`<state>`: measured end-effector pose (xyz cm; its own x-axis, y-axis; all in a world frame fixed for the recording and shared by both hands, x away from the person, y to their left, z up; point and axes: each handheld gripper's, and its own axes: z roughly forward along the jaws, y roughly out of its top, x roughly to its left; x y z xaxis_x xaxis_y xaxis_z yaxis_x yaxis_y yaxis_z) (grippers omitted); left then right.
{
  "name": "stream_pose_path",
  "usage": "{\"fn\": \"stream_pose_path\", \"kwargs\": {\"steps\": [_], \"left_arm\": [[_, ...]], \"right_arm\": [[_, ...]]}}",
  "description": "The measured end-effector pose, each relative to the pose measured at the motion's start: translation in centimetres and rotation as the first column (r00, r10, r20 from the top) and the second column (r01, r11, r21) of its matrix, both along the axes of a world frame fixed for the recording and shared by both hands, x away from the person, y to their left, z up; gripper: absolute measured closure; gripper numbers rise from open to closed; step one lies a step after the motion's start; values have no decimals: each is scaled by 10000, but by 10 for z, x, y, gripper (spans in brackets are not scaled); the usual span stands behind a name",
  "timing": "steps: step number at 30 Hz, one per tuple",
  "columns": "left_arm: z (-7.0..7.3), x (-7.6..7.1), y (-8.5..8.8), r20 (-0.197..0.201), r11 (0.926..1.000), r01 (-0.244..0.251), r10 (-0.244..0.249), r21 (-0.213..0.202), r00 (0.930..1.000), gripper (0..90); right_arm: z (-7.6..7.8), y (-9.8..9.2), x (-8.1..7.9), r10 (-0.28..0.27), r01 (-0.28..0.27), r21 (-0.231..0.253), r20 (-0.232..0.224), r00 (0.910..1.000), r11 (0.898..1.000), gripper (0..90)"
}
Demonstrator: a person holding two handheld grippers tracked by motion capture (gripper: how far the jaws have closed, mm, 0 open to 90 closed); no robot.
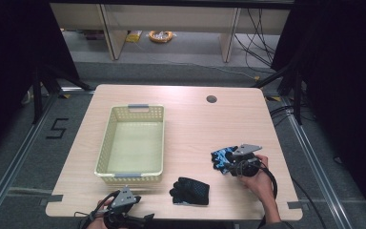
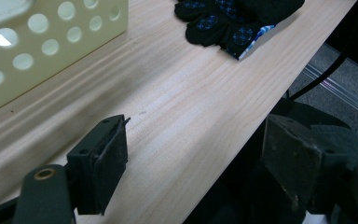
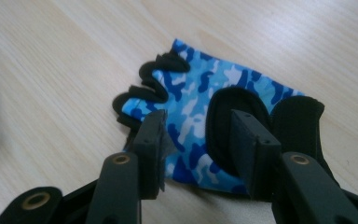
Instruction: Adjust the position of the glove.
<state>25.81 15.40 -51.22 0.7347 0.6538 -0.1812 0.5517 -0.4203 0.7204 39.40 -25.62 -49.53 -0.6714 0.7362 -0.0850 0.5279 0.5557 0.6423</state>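
Observation:
A blue camouflage fingerless glove (image 1: 218, 156) (image 3: 200, 88) lies flat on the table's right side. My right gripper (image 1: 228, 162) (image 3: 198, 126) reaches down over it with its jaws half apart, one at the glove's edge and one over the black wrist opening; the pads do not visibly pinch the fabric. A black dotted glove (image 1: 190, 191) (image 2: 228, 21) lies near the front edge. My left gripper (image 1: 132, 206) (image 2: 198, 140) hovers at the table's front edge, wide open and holding nothing, one jaw over the wood and one past the edge.
A cream perforated basket (image 1: 106, 143) (image 2: 51, 42) with nothing in it stands left of centre on the wooden table (image 1: 195, 124). A round cable hole (image 1: 211, 99) sits near the far edge. Metal floor rails run along both sides of the table.

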Motion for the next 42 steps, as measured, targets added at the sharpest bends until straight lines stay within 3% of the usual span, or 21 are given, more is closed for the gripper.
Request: {"fn": "stream_pose_path", "kwargs": {"steps": [4,5,8,9,11,13,15,16,20,21,22,24,26,27,29,30,31,35,38,39,42], "left_arm": [[1,0,0,109,9999,130,-131,85,9999,219],[1,0,1,117,9999,124,-125,81,9999,219],[0,0,0,3,10000,-48,48,-59,10000,219],[0,0,0,-16,10000,-14,14,-13,10000,219],[0,0,0,-3,10000,-22,22,19,10000,219],[1,0,1,117,9999,130,-131,105,9998,219],[0,0,0,80,10000,79,-79,2,9999,219],[0,0,0,78,10000,71,-71,6,9999,220],[0,0,0,-9,10000,-35,35,20,10000,221],[0,0,0,12,10000,-34,34,-24,10000,221],[1,0,0,62,10000,-14,14,-19,10000,221],[1,0,1,134,10000,61,-61,-1,9999,222],[1,0,0,125,9998,-1,4,-212,9999,222],[1,1,1,159,10000,27,-28,37,9999,222],[2,0,1,114,9999,134,-134,0,9998,221],[2,0,1,132,9999,47,-45,-95,9999,221],[2,0,1,132,9999,47,-45,-95,9999,222],[2,0,1,129,9999,74,-73,-100,9999,221],[2,0,1,129,10000,79,-79,-57,9999,221],[2,-1,0,128,9998,-18,20,-175,9999,221],[2,0,2,147,9999,39,-38,-96,9999,222]], "right_arm": [[-5,0,2,136,-137,-64,-172,9998,9999,587],[-7,0,2,95,-95,-8,43,9999,10000,596],[-7,0,1,253,-254,30,71,9997,9997,624],[-6,-2,1,312,-311,69,-144,9994,9995,659],[-8,-1,1,217,-218,203,34,9998,9996,675],[-5,1,-1,-54,67,313,-433,9990,9995,733],[-5,1,-1,-34,40,170,-325,9995,9998,744],[-3,4,-3,-301,322,262,-769,9966,9991,761],[-5,6,-1,-515,539,500,-490,9975,9973,826],[-2,5,-2,-533,575,516,-781,9955,9970,841],[-5,7,-2,-728,767,889,-463,9963,9931,860],[0,6,-3,-820,892,1072,-699,9942,9902,874],[3,6,-4,-832,880,1101,-472,9954,9900,875],[5,7,-5,-885,937,1114,-500,9948,9894,875],[9,8,-8,-1056,1086,1349,-294,9940,9849,876],[14,6,-9,-927,910,1434,51,9957,9855,876],[14,6,-9,-927,910,1434,51,9957,9855,876],[34,5,-23,-1134,1004,2107,503,9923,9724,876],[40,5,-28,-1211,1040,2248,637,9906,9688,876],[44,7,-34,-1401,1233,2517,501,9889,9599,876],[46,7,-36,-1270,1019,2602,815,9886,9602,876]]}}
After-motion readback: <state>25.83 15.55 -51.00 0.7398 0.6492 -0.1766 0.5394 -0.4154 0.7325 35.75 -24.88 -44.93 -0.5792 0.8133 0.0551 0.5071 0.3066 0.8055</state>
